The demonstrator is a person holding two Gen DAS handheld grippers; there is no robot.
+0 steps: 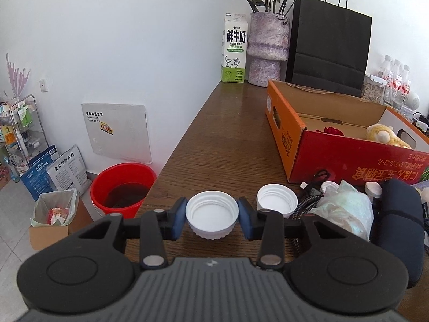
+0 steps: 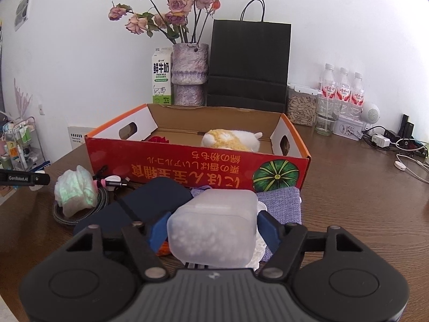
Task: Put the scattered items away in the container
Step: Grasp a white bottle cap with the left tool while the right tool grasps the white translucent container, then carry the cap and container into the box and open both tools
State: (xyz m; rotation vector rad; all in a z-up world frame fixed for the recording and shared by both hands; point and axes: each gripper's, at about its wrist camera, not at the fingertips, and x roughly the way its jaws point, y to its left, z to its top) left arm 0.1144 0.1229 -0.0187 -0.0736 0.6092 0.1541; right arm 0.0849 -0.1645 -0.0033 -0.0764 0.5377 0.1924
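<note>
- Left gripper (image 1: 211,216): blue pads clamped on a white lid (image 1: 211,212), open side up, at 3 and 9 o'clock on its rim. The lid looks just clear of the table (image 1: 214,139); not certain. Light, rigid, ribbed skirt, so grip should hold; keep it level, no more squeeze needed.
- Second white lid (image 1: 277,200) sits just beside, at 2 o'clock from the held one. Lift straight up first so the right-side finger does not clip it.
- Right gripper (image 2: 211,232): jaws wide, pressed on the flanks of a frosted plastic box (image 2: 214,225). Smooth and bulky; likely to slip if tilted. Carry flat.
- Under and around it: dark pouch (image 2: 150,201), lilac cloth (image 2: 281,201), braided cable (image 2: 77,214), crumpled bag (image 2: 75,190). Rise clear before travelling, or the cloth may drag.
- Red carton (image 2: 193,166), the container, lies at 12 o'clock from the right gripper, at 2 o'clock from the left. Plush toy (image 2: 230,139) and a red item (image 2: 161,139) already inside.
- Judgement: clear the near wall, drop into bare floor left of the plush.
</note>
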